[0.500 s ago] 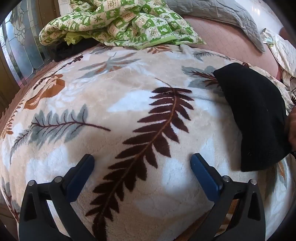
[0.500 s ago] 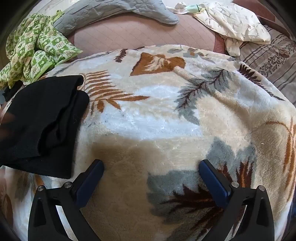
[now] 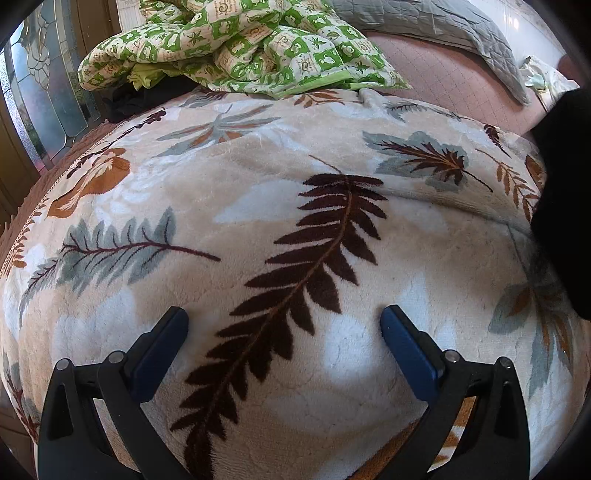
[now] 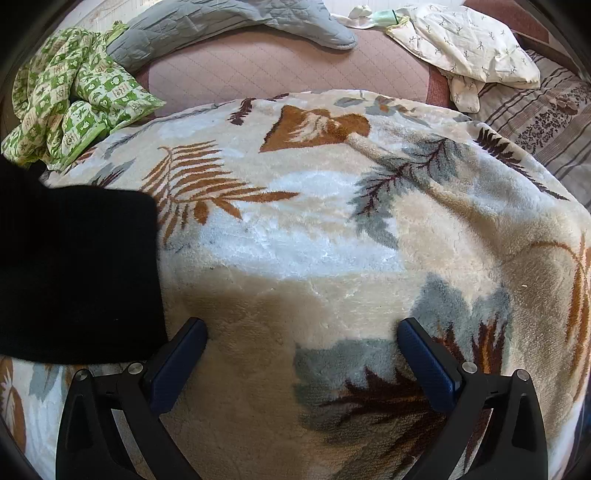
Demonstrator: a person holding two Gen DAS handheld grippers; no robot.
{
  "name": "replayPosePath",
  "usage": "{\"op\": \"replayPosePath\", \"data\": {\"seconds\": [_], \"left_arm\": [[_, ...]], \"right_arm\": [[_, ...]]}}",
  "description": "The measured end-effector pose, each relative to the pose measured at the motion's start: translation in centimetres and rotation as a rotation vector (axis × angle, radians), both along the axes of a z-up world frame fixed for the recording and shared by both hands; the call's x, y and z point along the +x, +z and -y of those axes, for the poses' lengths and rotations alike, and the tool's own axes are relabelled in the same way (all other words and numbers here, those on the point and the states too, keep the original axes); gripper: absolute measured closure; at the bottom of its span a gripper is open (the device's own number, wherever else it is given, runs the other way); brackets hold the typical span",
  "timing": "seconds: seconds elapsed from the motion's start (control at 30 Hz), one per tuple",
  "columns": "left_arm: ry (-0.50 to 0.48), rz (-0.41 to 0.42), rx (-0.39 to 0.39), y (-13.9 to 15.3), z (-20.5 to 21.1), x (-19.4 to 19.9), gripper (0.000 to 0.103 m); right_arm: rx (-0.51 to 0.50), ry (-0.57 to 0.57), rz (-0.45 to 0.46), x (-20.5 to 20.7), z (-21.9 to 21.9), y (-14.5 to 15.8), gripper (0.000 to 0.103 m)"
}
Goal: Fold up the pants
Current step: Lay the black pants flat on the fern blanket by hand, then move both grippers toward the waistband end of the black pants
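The black pants [image 4: 74, 273] lie as a folded dark bundle on the leaf-patterned blanket [image 4: 314, 240], at the left of the right wrist view. In the left wrist view they show as a black mass [image 3: 561, 192] at the far right edge. My right gripper [image 4: 301, 334] is open and empty, its left finger [image 4: 177, 362] just beside the pants' lower right corner. My left gripper [image 3: 284, 325] is open and empty over bare blanket [image 3: 258, 206], well left of the pants.
A green-and-white patterned quilt [image 3: 236, 48] is heaped at the back left. A grey quilted pillow [image 4: 229, 26] and a cream leaf-print cloth [image 4: 469, 48] lie at the back on the pink mattress [image 4: 280, 66]. A glass door [image 3: 40, 85] stands at the far left.
In the left wrist view the pants have slid to the right edge as the left gripper moved away. In the right wrist view the pants look nearer and flatter.
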State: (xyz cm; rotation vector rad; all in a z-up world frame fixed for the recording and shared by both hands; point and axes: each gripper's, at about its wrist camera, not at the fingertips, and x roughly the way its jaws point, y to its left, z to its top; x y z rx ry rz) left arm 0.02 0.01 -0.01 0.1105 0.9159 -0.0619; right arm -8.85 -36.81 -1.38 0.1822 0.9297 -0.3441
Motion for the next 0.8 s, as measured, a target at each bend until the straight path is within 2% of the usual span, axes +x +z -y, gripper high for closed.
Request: {"op": "replayPosePath", "data": {"seconds": [0.8], "left_arm": [[0.001,0.001,-0.001,0.01,-0.12,-0.1,0.0]], "right_arm": [[-0.008,0.0,-0.019,0.06,-0.16,0.06,0.001]]}}
